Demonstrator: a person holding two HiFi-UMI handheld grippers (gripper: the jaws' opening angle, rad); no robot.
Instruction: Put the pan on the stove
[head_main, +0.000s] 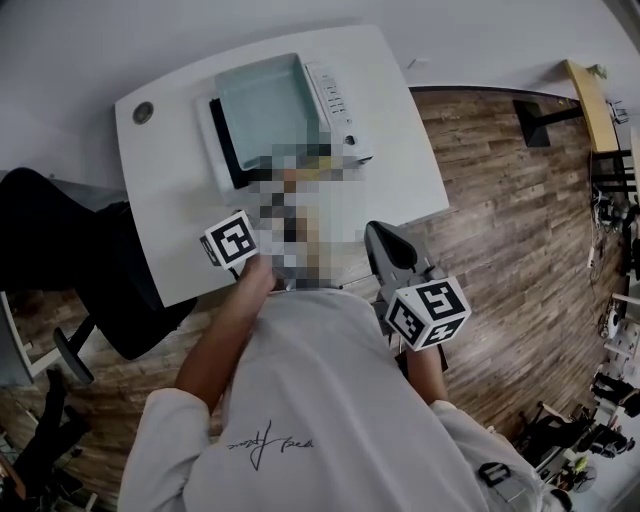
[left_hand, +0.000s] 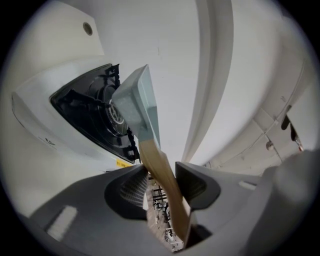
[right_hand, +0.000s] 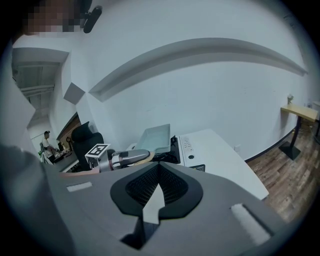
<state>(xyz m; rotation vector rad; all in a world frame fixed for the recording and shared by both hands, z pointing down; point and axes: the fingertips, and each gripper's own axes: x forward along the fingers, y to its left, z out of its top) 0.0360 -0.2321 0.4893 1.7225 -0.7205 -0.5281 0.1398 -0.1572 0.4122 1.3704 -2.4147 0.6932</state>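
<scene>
A pale green square pan (head_main: 265, 100) with a wooden handle (left_hand: 162, 170) hangs over the black top of a white stove (head_main: 340, 100) on the white table (head_main: 160, 200). In the left gripper view my left gripper (left_hand: 165, 187) is shut on the handle, and the pan (left_hand: 137, 107) shows edge-on just above the stove (left_hand: 85, 115). I cannot tell whether pan and stove touch. Its marker cube (head_main: 230, 242) sits near the table's front edge. My right gripper (right_hand: 157, 192) is shut on nothing, held back at the table's front right (head_main: 380, 240). From there the pan (right_hand: 156, 137) looks tilted.
A black office chair (head_main: 60, 240) stands left of the table. The table has a round cable hole (head_main: 143, 112) at its far left corner. Wooden floor (head_main: 500, 200) lies to the right, with a wooden shelf (head_main: 590, 100) by the wall.
</scene>
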